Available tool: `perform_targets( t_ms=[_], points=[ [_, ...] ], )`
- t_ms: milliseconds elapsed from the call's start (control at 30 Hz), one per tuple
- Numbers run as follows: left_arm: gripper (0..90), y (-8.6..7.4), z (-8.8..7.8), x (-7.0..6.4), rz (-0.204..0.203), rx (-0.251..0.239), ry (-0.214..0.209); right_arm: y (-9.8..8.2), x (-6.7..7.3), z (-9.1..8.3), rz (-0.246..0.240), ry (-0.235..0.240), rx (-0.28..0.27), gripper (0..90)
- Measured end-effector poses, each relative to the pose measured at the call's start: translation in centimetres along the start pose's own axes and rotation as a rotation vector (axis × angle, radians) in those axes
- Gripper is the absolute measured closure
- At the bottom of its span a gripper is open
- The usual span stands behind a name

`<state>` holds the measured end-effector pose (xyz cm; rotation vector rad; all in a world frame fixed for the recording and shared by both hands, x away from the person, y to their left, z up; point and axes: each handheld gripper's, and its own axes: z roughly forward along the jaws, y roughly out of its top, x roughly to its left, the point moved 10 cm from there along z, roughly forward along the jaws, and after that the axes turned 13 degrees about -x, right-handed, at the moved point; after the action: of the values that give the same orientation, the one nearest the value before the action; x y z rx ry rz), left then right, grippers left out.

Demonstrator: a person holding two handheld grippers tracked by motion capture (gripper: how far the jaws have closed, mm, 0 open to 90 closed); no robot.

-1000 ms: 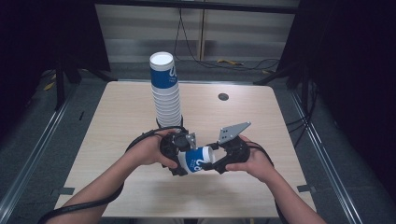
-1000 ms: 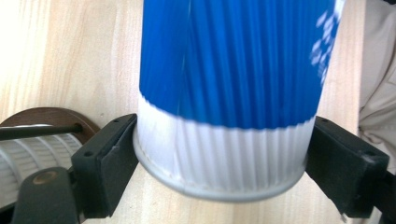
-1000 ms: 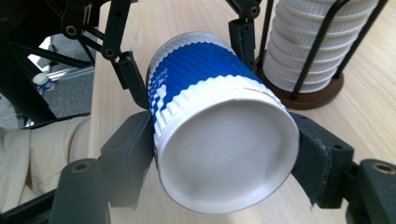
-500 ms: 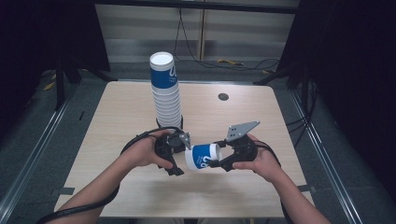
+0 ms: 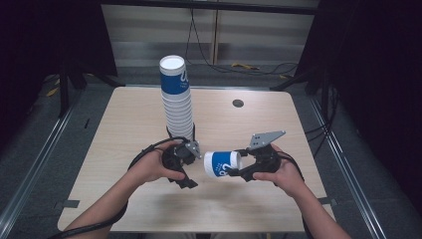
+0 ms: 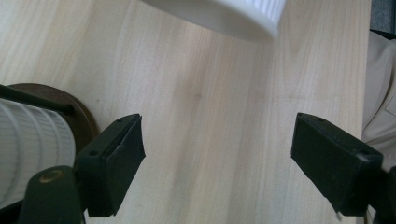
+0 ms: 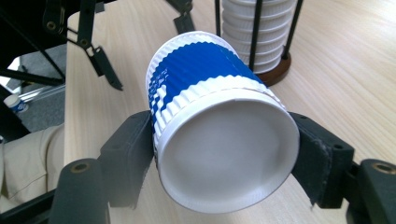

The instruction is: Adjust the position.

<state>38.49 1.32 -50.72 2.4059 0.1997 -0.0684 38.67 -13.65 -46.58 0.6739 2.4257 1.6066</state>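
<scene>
The right gripper [image 5: 238,172] clamps a blue-and-white paper cup [image 5: 222,163] on its side above the table [image 5: 124,124], its closed bottom toward the right gripper's camera. The left gripper [image 5: 185,180] has just been closing and edging open again; its jaws stand apart with nothing between them. The step looks like one cup pulled off the tall cup stack [image 5: 177,102] (in its rod holder). Next it needs setting down. The cup's mouth is hidden from all views.
</scene>
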Motion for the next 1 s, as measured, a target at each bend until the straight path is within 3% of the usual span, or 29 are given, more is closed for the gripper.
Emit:
perform_targets(
  t_ms=[533,767,1000],
  points=[
    [17.2,-0.4,1.8,0.0,-0.072,-0.078,0.024,-0.2,-0.4,-0.1,0.025,-0.032,-0.023,27.3],
    [17.3,-0.3,2.3,-0.1,-0.082,-0.107,0.034,-0.2,-0.5,-0.1,0.030,-0.032,-0.033,27.3],
    [17.2,0.1,2.5,0.3,-0.119,-0.174,0.054,-0.2,-0.4,0.0,0.044,-0.029,-0.048,27.2]
  ],
)
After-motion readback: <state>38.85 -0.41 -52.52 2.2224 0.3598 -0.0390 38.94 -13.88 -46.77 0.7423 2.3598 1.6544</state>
